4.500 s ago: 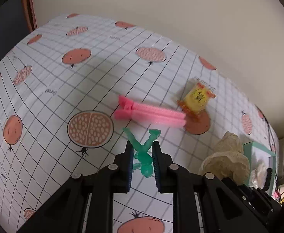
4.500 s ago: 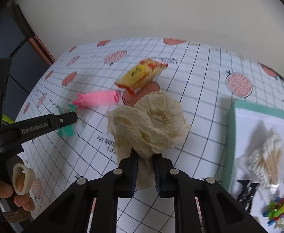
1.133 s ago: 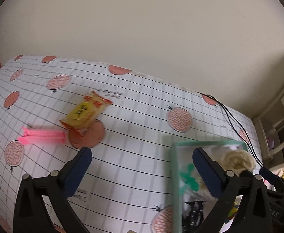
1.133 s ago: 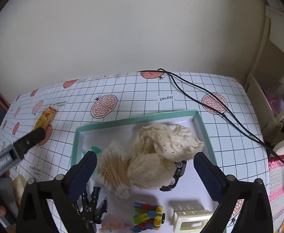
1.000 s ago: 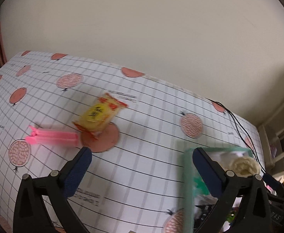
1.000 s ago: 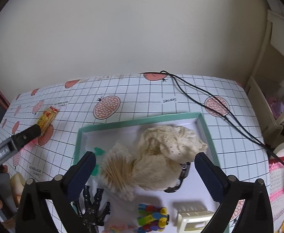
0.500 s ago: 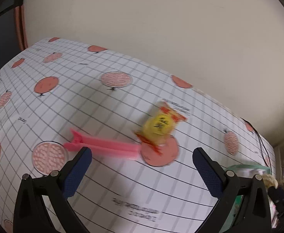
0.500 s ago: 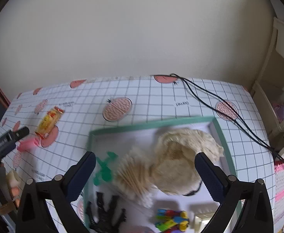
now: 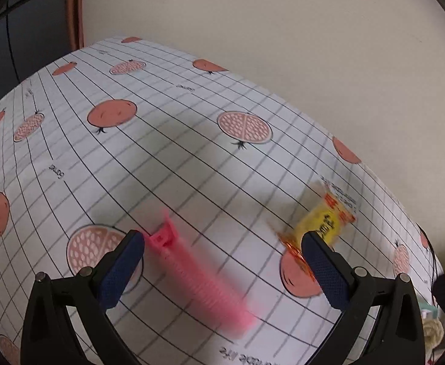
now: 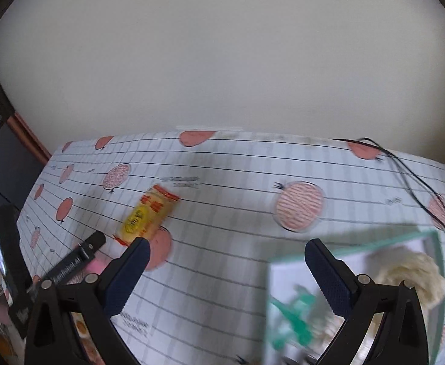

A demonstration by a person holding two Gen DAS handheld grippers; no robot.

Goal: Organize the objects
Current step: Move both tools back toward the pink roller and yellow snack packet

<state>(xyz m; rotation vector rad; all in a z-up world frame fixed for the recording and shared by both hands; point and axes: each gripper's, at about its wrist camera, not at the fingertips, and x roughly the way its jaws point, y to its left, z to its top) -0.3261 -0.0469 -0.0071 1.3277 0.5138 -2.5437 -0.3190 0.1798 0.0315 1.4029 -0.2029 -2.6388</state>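
My left gripper point(image 9: 222, 248) is spread wide with nothing in it, its two blue pads point(image 9: 120, 269) held far apart above the tablecloth point(image 9: 174, 158). Directly between them, low in my left view, lies the pink clip point(image 9: 192, 273), blurred, running lengthwise from near my left pad toward the bottom of the picture, its forked end pointing away from me. Just past my right pad sits the yellow snack packet point(image 9: 322, 222), tilted, one crimped end lying over a printed orange fruit. Beyond these the cloth runs on, a white grid with pomegranate prints, up to the plain cream wall point(image 9: 283, 45).

My right gripper point(image 10: 227, 248) is also released and wide open, holding nothing. Closest in, at the lower right, is the green-rimmed tray point(image 10: 356, 243), blurred; inside it I can make out a green plastic toy point(image 10: 295, 319) near its left side and a cream lace bundle point(image 10: 414, 273) toward its far right corner. At my lower left the black tip of my other gripper reaches in over a sliver of pink. Farther on, the same yellow packet point(image 10: 149, 214) lies on the cloth, well apart from the tray. A black cable point(image 10: 420, 182) trails across the far right corner of the table, near the wall.
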